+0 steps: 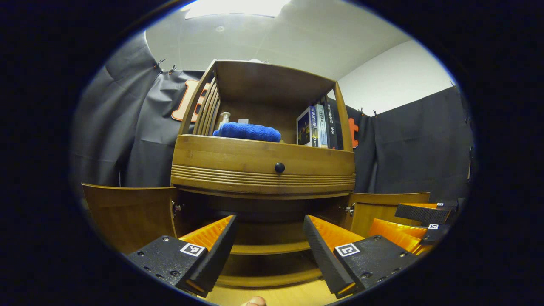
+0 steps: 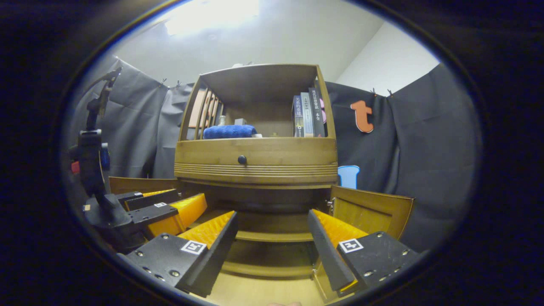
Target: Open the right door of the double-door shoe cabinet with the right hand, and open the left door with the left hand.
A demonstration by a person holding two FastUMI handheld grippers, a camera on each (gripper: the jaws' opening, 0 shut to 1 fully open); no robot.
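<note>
Looking along the left claw (image 1: 268,242) in the left gripper view, its fingers stand wide apart with nothing between them, aimed at the shoe cabinet (image 1: 263,170), whose lower compartment lies exposed. The left door (image 1: 127,212) is swung fully out to the side on its hinge, and the right door (image 1: 382,208) is likewise swung outward; the right claw (image 1: 418,223) sits just in front of that door, its fingers parted. A blue towel (image 1: 248,131) and some books (image 1: 316,127) rest on the upper shelf above a drawer knob (image 1: 279,167). In the right gripper view, the right claw (image 2: 272,240) is also spread and empty, facing the bare inner shelves (image 2: 272,236), with the right door (image 2: 369,212) angled open beside it and the left claw (image 2: 165,208) low at the left, near the left door (image 2: 140,185). Both doors look open, so the task seems essentially done; a clean finish would be drawing both claws straight back, clear of the door edges, without nudging either panel shut.
</note>
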